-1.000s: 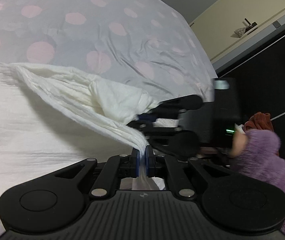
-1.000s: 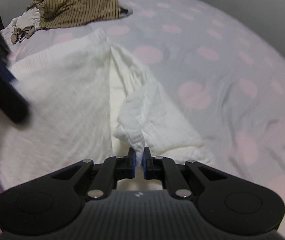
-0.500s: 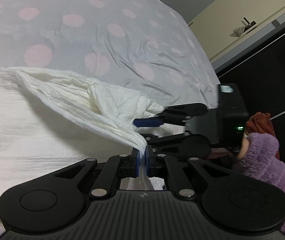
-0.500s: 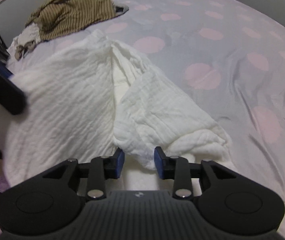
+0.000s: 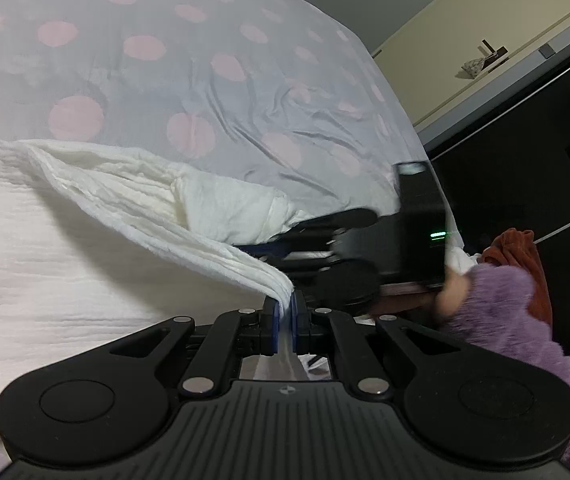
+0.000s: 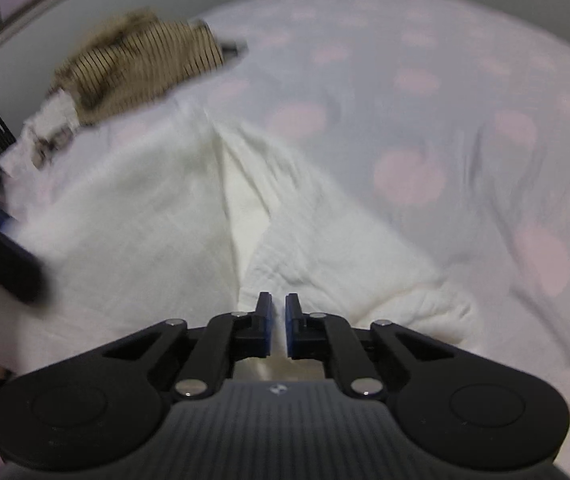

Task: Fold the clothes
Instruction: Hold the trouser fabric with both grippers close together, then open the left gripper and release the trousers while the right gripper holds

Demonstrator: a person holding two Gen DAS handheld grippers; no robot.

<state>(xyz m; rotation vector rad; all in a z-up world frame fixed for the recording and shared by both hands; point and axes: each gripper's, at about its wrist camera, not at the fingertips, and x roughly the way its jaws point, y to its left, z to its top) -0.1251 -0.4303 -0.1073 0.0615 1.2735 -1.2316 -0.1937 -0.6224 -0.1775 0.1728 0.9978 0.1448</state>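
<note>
The left tool is pinching an edge of the white garment, whose lifted fold is stretching away ahead and to its left over the dotted bed. The right tool is holding nothing, its fingers standing narrowly apart; the garment's loose flap is lying just ahead, running forward-left. The right tool is nearer that flap.

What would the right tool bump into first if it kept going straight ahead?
Most likely the white cloth lying on the spotted bedsheet. The right tool is empty, its tips nearly closed, and the cloth fills the view just past them. The picture is blurry, so depth is uncertain.
</note>
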